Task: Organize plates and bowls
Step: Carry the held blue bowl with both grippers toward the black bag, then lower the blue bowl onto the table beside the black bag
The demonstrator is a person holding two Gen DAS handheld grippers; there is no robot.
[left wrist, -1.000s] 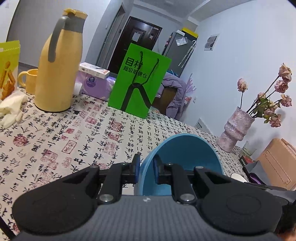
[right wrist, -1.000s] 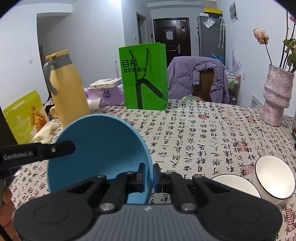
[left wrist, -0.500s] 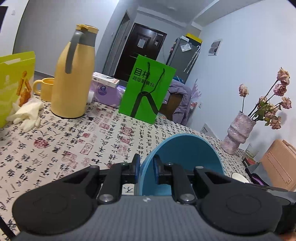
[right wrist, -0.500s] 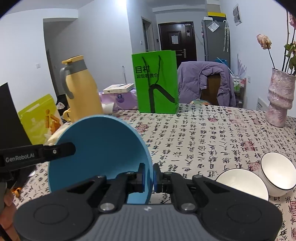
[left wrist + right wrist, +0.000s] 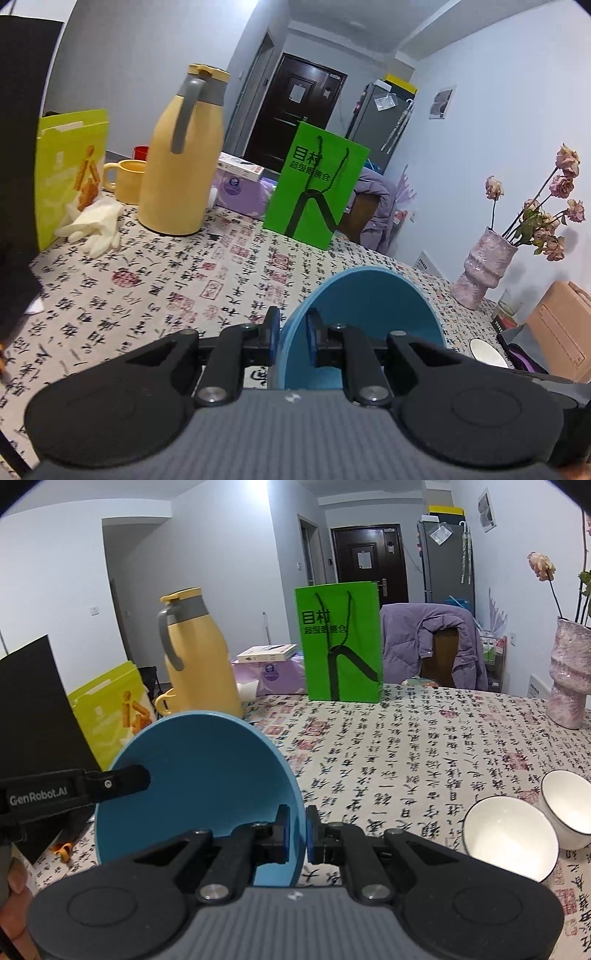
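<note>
Both claws hold one blue bowl (image 5: pixel 195 775) above the bench (image 5: pixel 424 746)
Left claw (image 5: pixel 291 334) and right claw (image 5: pixel 297 829) each clamp opposite rims; two white bowls (image 5: pixel 509 838) stand near

Each hand-held gripper (image 5: pixel 291 338) is black with silver screws, blue pads, ribbed grey housing.

The left gripper (image 5: pixel 290 341) clamps the near rim of the blue bowl (image 5: pixel 369 325), held off the calligraphy tablecloth (image 5: pixel 166 288). Beyond the bowl stands a green paper bag (image 5: pixel 316 190); left of the bag, a yellow thermos (image 5: pixel 183 162); right of it, a pink vase (image 5: pixel 484 269).
</note>
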